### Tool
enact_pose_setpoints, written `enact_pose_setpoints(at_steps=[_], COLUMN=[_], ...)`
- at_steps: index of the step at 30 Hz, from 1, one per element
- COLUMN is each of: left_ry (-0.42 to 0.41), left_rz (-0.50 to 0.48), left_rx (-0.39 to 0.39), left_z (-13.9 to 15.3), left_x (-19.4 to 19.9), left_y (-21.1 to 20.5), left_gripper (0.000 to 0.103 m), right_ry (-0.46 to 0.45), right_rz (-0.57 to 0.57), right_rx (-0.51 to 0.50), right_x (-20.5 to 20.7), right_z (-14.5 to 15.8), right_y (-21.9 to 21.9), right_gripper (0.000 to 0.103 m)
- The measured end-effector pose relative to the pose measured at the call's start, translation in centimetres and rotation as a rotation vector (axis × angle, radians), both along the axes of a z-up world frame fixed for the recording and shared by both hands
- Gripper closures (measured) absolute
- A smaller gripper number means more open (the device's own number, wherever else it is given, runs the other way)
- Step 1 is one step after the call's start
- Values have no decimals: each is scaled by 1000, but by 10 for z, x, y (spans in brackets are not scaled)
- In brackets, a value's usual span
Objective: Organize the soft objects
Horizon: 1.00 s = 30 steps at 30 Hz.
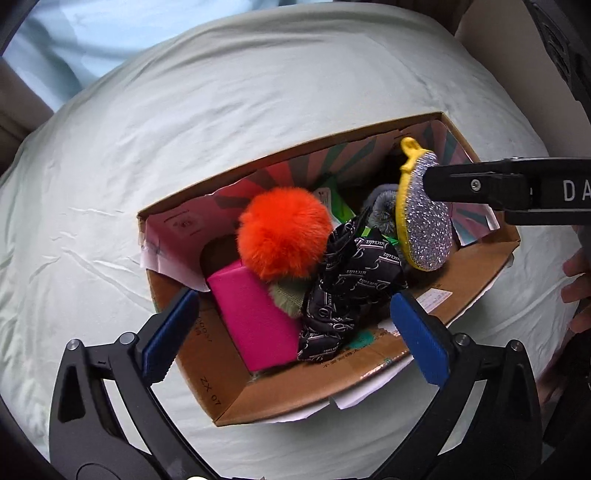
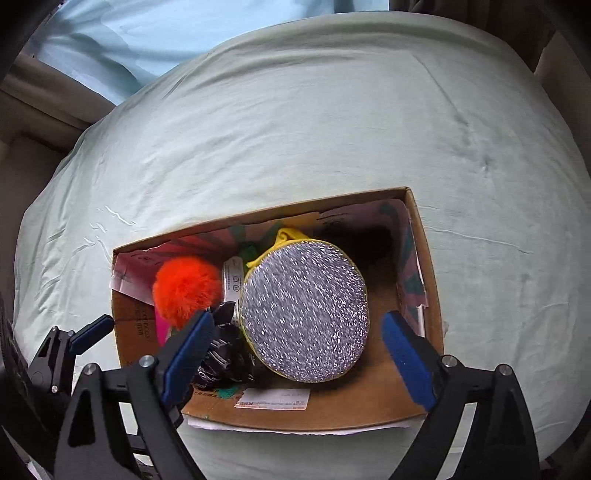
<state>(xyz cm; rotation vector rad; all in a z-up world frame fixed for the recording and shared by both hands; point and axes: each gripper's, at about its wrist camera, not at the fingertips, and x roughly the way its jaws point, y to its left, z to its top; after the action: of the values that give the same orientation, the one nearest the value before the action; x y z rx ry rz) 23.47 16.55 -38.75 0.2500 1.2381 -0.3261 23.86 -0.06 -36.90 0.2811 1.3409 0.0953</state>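
Left wrist view: left gripper [image 1: 295,328] spread wide over a cardboard box [image 1: 480,273] at centre frame, holding nothing. Inside lie an orange pom-pom [image 1: 282,230], pink block [image 1: 255,317], glittery pouch [image 1: 424,221]. Right gripper [image 2: 297,343] likewise spread, empty.

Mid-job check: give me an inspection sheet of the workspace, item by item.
Surface: wrinkled pale green sheet.
Job's things: orange pom-pom, pink block, black printed cloth and glittery yellow-edged pouch in the open cardboard box.
Clutter: paper label on the box floor.
Grippers: left hand-held gripper and right hand-held gripper open over the box, holding nothing.
Cables: nothing seen.
Surroundings: light blue fabric beyond the sheet.
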Motion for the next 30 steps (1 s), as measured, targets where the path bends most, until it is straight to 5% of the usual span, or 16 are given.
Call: enact_pose_setpoints(at_steps=[6,13,21,30], left_ry=[4,-41,-199,-492], left_rz=[36,98,153,272], left_rx=[-27,-58,-123,-258], left_z=[9,54,173,330], left_x=[-5,-17,-49,-109], left_y=[11,13,-4,-20], left_gripper=[0,0,0,0], right_ry=[-22,-92,-294,-599], right_rz=[-2,19,66,70], right_rx=[-15,-41,-101,-140], right_x=[-6,-16,-53,-114], right_z=[10,41,149,296], right_y=[-1,-3,-19,-55], right_gripper=[12,13,13,12])
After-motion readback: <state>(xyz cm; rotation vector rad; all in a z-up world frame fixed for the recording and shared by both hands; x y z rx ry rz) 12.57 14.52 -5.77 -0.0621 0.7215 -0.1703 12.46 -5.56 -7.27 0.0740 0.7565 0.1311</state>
